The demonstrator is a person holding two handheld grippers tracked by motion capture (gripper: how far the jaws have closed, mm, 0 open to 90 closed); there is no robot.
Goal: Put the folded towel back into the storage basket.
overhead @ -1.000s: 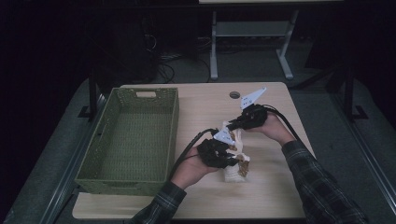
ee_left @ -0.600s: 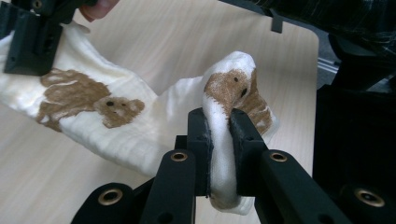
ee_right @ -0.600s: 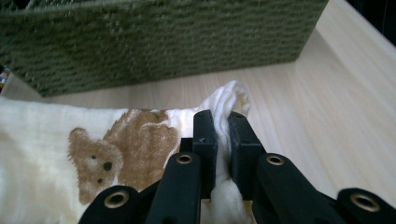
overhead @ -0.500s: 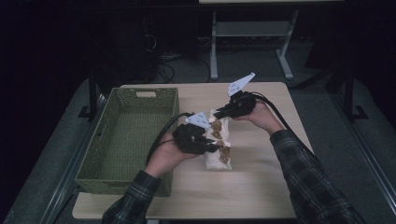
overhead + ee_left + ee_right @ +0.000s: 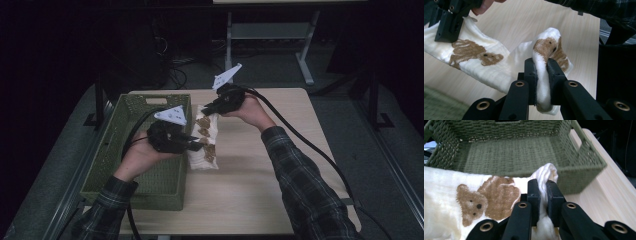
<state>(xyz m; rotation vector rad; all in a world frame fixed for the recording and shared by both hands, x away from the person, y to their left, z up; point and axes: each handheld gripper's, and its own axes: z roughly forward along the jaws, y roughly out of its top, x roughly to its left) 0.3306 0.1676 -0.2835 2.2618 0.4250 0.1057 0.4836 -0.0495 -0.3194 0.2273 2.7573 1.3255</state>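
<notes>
A cream cloth [image 5: 205,145] printed with brown bears is held off the table between both grippers, beside the green basket's right wall. My left gripper [image 5: 192,146] is shut on the near end of the cloth [image 5: 543,82], which bunches between its jaws. My right gripper [image 5: 207,107] is shut on the far end of the cloth [image 5: 544,195]. In the left gripper view the right gripper [image 5: 447,23] shows at top left, clamped on the cloth's other end. The woven green basket [image 5: 127,165] stands at the table's left; its inside [image 5: 511,155] holds nothing.
The wooden table [image 5: 260,195] has bare surface to the right and front of the cloth. Black cables [image 5: 305,145] trail from the grippers across the table's right side. A desk frame [image 5: 300,45] stands on the floor beyond the table.
Both grippers have lifted the cloth and carried it left toward the basket. The cloth is now stretched out between them instead of lying bunched on the table.
</notes>
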